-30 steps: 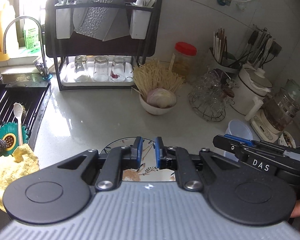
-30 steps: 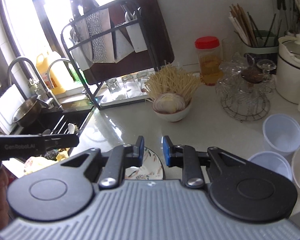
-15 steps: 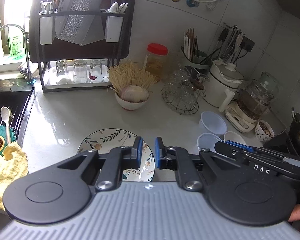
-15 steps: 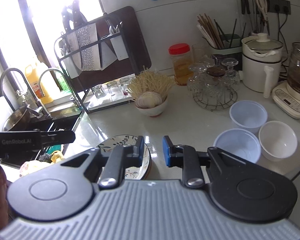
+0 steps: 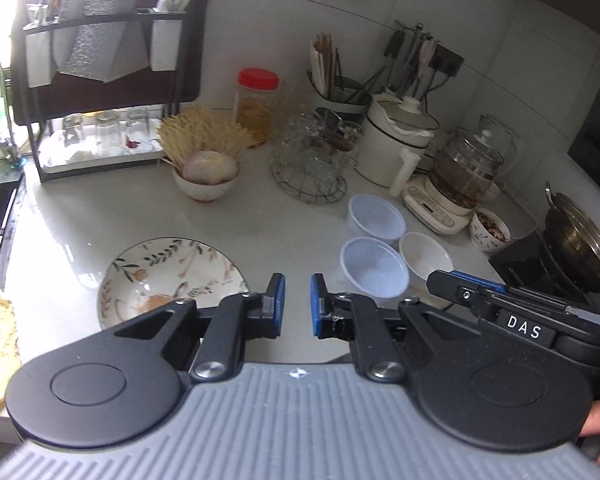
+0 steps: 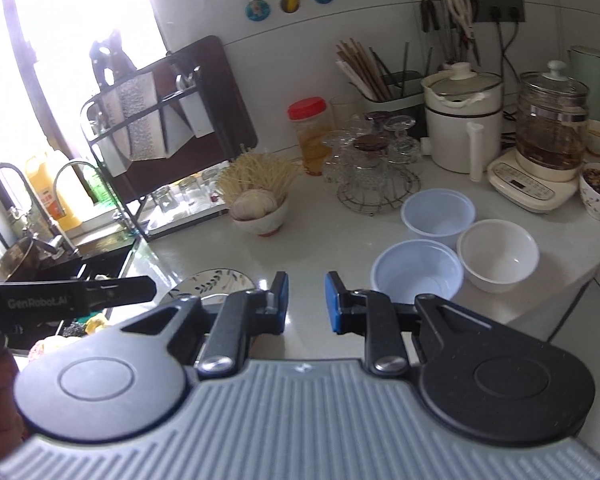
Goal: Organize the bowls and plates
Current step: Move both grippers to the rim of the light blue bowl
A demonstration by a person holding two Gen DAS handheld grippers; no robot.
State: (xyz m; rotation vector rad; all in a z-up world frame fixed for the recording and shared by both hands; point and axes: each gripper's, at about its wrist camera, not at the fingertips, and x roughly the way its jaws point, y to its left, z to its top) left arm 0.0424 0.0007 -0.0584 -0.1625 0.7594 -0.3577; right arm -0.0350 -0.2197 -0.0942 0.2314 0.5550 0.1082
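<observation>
Both the left gripper (image 5: 297,300) and right gripper (image 6: 307,300) were slightly open and empty above the counter (image 5: 260,224), so the plate (image 5: 172,276) and nearby bowls (image 6: 416,276) could slip if pinched carelessly.

Each gripper, left (image 5: 297,304) and right (image 6: 307,300), had black arms, blue finger pads, silver screws, a ribbed grey base and white lettering.

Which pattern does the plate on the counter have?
The plate is white with a floral pattern: dark green leaf sprigs and orange flowers. It shows best in the left wrist view.
</observation>
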